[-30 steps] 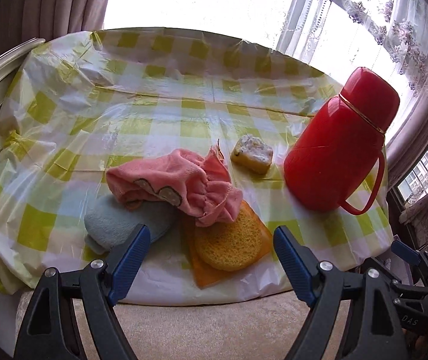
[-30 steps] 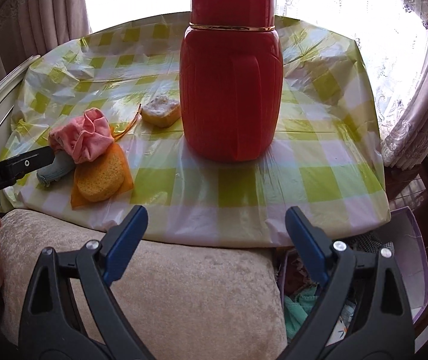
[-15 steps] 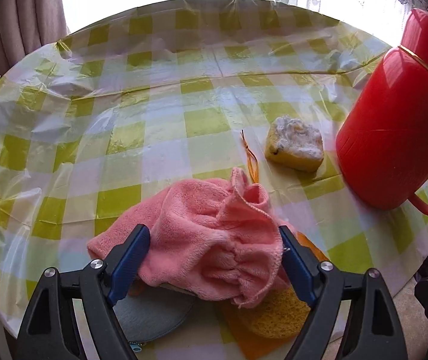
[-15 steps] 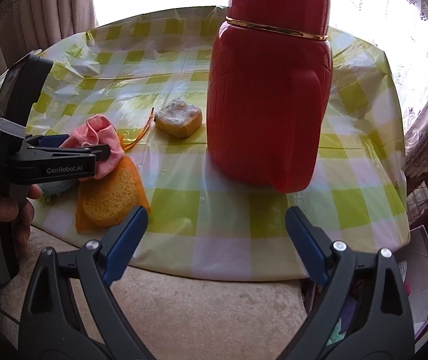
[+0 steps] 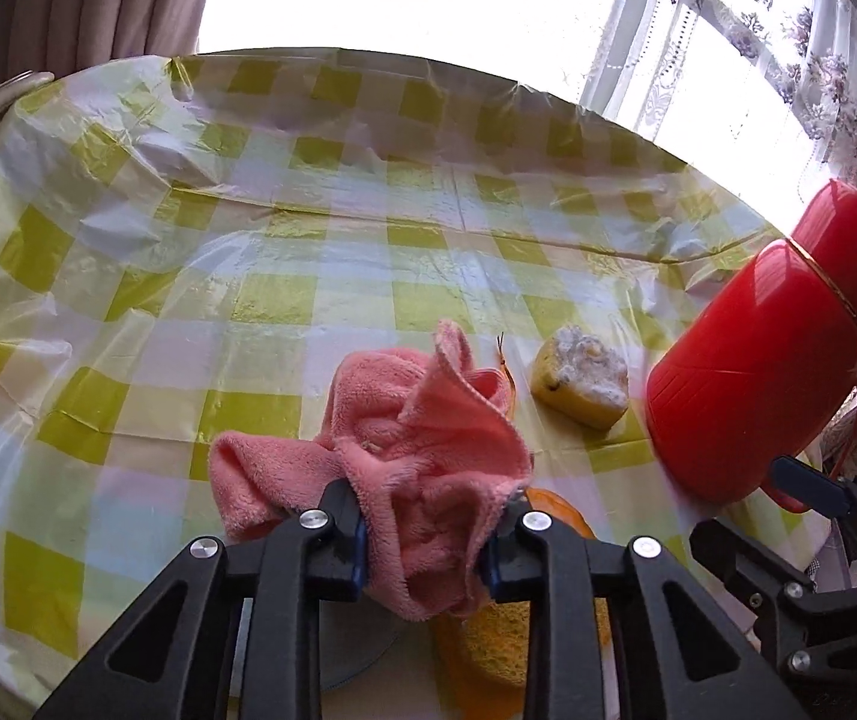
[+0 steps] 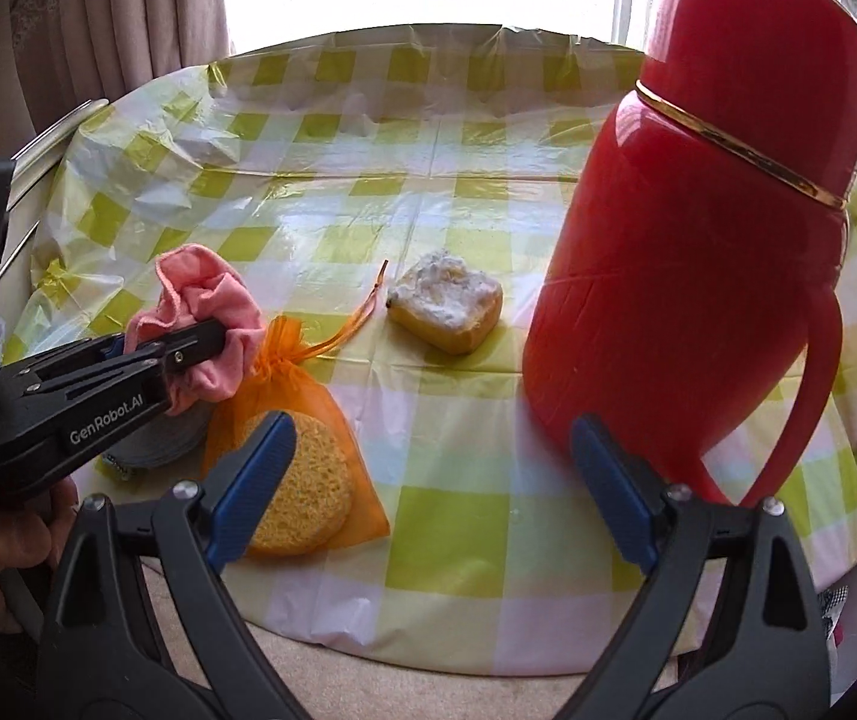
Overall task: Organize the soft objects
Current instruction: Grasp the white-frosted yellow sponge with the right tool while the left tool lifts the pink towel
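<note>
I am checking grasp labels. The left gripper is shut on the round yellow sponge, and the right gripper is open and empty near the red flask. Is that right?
Not quite. The left gripper is shut on the pink cloth, not the sponge; its jaws have just been closing around the cloth, as the left wrist view shows. The round yellow sponge lies untouched in its orange bag. The right gripper is open and empty near the red flask.

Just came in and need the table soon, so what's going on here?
A person is sorting soft things with a handheld gripper in each hand. The left gripper has just closed its jaws on the pink cloth, which lies bunched over a grey-blue pad beside an orange mesh bag holding a yellow sponge. The right gripper is open and empty, near the red flask.
</note>
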The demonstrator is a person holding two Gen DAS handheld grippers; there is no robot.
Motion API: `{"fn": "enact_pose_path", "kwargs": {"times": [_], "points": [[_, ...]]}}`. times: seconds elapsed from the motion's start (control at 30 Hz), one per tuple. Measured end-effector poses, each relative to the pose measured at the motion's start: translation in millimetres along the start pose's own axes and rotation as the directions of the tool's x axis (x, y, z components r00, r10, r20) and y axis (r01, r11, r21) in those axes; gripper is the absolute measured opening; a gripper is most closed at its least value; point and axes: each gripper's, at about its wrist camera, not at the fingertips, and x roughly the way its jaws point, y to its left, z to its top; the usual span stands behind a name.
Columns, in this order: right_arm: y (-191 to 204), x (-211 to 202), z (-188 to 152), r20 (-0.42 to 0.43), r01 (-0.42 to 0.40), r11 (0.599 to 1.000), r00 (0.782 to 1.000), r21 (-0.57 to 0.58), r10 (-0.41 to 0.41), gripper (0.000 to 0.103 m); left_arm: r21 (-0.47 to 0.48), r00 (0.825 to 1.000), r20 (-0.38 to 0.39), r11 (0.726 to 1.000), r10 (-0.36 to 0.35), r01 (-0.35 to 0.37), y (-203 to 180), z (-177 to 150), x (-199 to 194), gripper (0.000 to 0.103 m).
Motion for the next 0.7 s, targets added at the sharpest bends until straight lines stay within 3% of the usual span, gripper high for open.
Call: {"fn": "enact_pose_path", "kwargs": {"times": [0.13,0.27,0.47,0.7], "points": [[14,17,17,0.011,0.024,1.000,1.000,-0.008,-0.024,0.094,-0.065,0.995,0.096,0.998,0.011,-0.005,11,3,-14,0.028],[27,40,31,0.000,0.103,0.995,0.995,0.000,-0.103,0.094,-0.125,0.987,0.155,0.992,0.040,-0.021,23,3,-21,0.028],[41,78,51,-0.083,0.254,0.966,0.965,0.049,-0.249,0.094,-0.224,0.977,0.196,0.974,0.082,-0.037,46,2,-24,0.028],[43,104,57,-0.163,0.339,0.929,0.935,0.150,-0.315,0.094,-0.277,0.974,0.203,0.960,0.100,-0.041,58,0,-23,0.028]]}}
